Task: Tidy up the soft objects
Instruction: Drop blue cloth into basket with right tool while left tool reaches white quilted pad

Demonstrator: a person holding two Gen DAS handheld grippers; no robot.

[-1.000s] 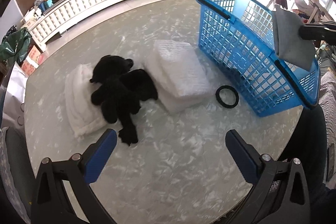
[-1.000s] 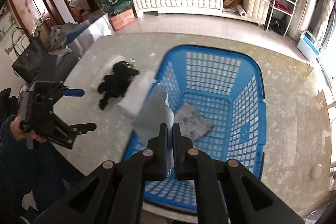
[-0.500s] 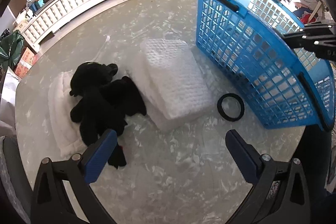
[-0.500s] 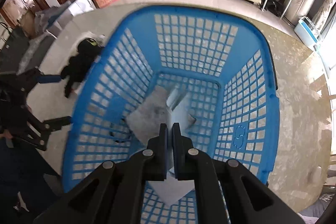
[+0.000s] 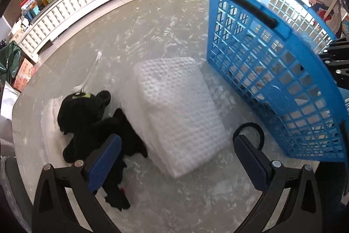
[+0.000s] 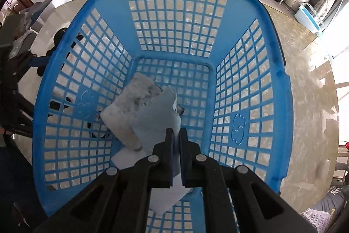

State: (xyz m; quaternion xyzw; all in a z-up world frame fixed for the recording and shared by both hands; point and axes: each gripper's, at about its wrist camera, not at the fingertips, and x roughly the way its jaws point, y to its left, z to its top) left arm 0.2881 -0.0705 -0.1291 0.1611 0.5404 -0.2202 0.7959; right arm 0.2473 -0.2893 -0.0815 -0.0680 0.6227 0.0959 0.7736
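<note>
On the marble table [image 5: 174,21], the black plush toy [image 5: 91,121] lies at the left, touching the white waffle towel [image 5: 178,110]; the left gripper [image 5: 176,154] hangs over them, spread wide. Inside the blue basket [image 6: 279,84], the right gripper [image 6: 176,134] pinches a pale grey cloth [image 6: 157,115], which probably lies on another cloth [image 6: 130,106].

right hand-held gripper [image 6: 176,137] pinching grey cloth [image 6: 157,121] inside blue basket [image 6: 272,88].

The right tongs [image 6: 176,137] now reach down inside the blue basket [image 6: 281,102], lowering the pale cloth [image 6: 157,121] onto the grey cloth [image 6: 130,106]; the left tongs [image 5: 176,158] sit closer to the white pad [image 5: 181,113].
</note>
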